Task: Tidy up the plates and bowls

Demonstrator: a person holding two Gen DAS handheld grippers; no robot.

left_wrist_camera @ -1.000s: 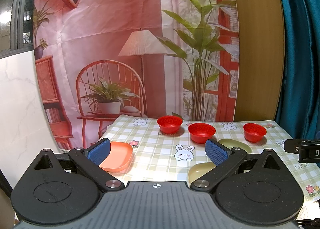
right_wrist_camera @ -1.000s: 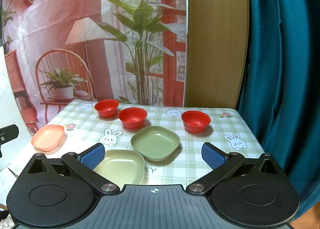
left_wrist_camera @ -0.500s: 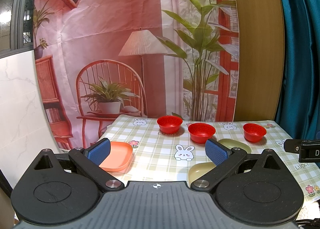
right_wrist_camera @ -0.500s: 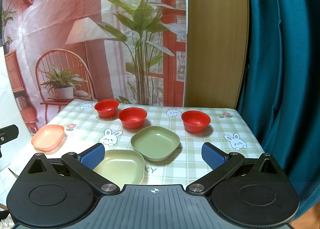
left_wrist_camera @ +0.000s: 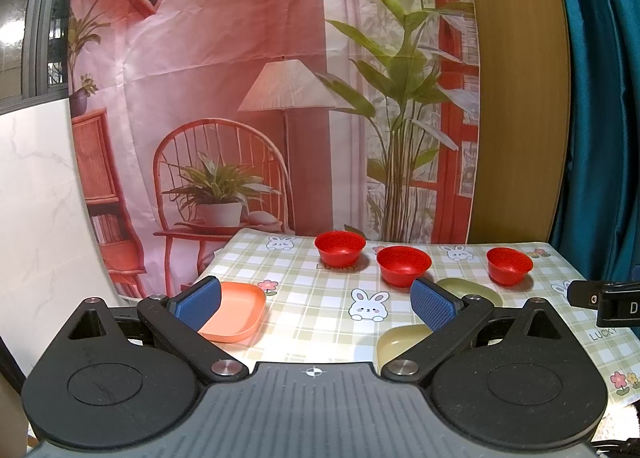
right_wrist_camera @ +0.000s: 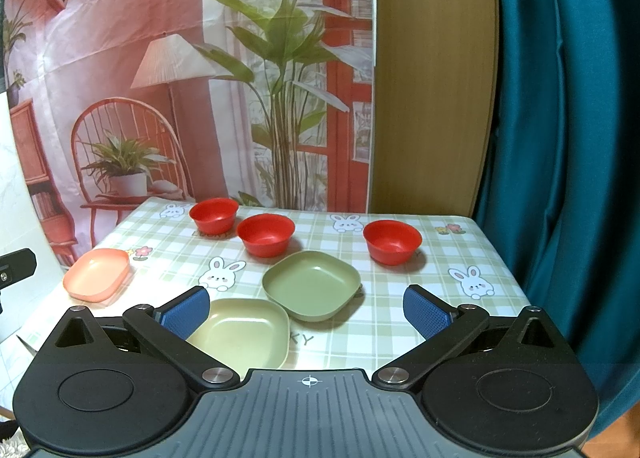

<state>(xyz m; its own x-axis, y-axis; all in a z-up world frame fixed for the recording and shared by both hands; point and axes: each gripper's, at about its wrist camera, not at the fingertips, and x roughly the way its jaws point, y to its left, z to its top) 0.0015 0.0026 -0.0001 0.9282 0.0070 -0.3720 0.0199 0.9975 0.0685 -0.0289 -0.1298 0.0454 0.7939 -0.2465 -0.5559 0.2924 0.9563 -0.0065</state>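
Checked tablecloth (right_wrist_camera: 400, 322): 3 red bowls (right_wrist_camera: 265, 235), 3 shallow square plates (right_wrist_camera: 312, 284).

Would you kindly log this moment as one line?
left hand-held gripper: open, empty | right hand-held gripper: open, empty | plates, bowls: unstacked

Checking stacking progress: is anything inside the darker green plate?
Nothing: the darker green plate shows a bare inside in the right wrist view. In the left wrist view a finger pad covers most of it.
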